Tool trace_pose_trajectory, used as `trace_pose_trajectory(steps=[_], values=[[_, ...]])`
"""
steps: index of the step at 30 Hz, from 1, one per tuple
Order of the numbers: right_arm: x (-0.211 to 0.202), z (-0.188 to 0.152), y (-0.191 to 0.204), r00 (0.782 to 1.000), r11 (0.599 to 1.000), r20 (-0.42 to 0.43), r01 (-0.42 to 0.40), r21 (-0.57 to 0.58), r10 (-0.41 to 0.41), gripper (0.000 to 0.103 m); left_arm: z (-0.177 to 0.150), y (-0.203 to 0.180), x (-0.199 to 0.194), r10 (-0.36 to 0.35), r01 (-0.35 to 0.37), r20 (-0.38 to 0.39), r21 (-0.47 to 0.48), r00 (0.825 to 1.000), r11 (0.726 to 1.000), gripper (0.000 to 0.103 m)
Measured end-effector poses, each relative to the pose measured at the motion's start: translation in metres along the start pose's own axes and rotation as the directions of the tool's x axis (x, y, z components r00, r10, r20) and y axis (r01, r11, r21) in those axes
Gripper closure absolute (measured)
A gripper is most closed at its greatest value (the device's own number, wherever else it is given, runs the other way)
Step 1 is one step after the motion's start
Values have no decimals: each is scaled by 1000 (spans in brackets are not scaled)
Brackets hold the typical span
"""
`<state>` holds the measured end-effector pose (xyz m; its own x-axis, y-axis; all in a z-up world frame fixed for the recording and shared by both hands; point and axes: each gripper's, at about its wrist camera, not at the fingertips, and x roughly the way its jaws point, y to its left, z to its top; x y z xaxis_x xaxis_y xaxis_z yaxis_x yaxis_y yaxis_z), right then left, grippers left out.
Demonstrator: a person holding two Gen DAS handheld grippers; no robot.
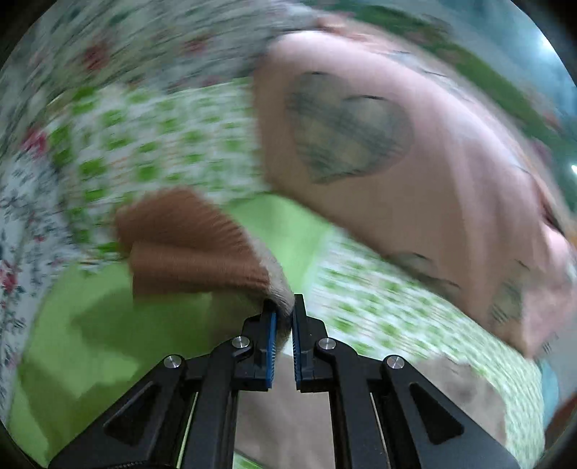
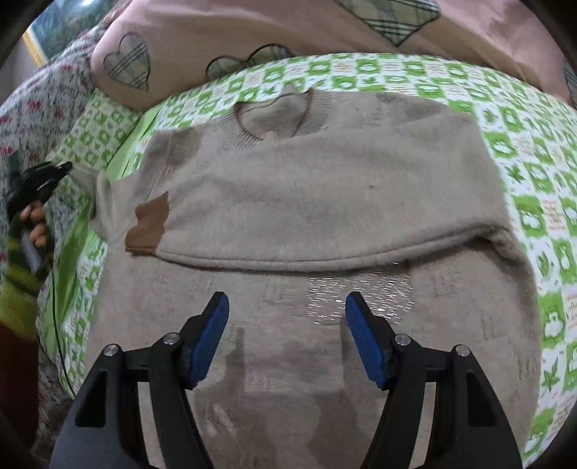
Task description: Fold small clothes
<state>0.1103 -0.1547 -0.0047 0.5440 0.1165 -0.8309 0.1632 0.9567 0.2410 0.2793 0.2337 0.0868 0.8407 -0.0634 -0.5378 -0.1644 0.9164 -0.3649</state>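
Observation:
A small beige fuzzy sweater [image 2: 306, 194] lies on the bed, its right sleeve folded across the body, with a brown ribbed cuff [image 2: 149, 225] showing at the left. My left gripper [image 1: 284, 317] is shut on the edge of the sweater's left sleeve [image 1: 277, 285], whose brown cuff [image 1: 191, 249] hangs to the left; the view is blurred. It also shows in the right wrist view [image 2: 54, 171] at the far left, holding the sleeve out. My right gripper [image 2: 286, 306] is open and empty above the sweater's lower part.
A green-and-white patterned bedsheet [image 2: 523, 151] covers the bed. A pink pillow with plaid hearts [image 2: 252, 32] lies at the far side, also in the left wrist view [image 1: 414, 151]. A floral quilt [image 2: 43, 101] lies at the left.

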Motion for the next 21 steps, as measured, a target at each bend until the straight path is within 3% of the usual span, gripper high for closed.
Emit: trace_pose_trajectory(steps=[3, 6, 8, 11, 16, 19, 21], values=[[-11, -3, -19, 1000, 998, 18, -6, 58, 5, 35, -22, -63, -14, -126, 128, -25, 85, 992, 988, 97], [-25, -8, -42, 999, 992, 37, -1, 125, -4, 35, -54, -126, -21, -267, 278, -90, 140, 960, 950, 97], [-35, -11, -56, 999, 987, 53, 1, 161, -10, 35, -75, -162, -20, -318, 339, -136, 188, 938, 922, 97], [-50, -16, -79, 996, 976, 80, 14, 218, -32, 35, -111, -211, -14, -354, 402, -217, 243, 910, 883, 97], [-64, -25, -109, 994, 952, 98, 22, 304, -54, 35, -172, -268, 13, -380, 476, -345, 258, 858, 841, 97], [-68, -27, -117, 993, 945, 100, 23, 325, -58, 35, -207, -291, 35, -357, 489, -407, 286, 840, 824, 97], [-70, -27, -120, 992, 944, 107, 23, 330, -62, 35, -228, -298, 48, -315, 471, -439, 310, 841, 826, 95]])
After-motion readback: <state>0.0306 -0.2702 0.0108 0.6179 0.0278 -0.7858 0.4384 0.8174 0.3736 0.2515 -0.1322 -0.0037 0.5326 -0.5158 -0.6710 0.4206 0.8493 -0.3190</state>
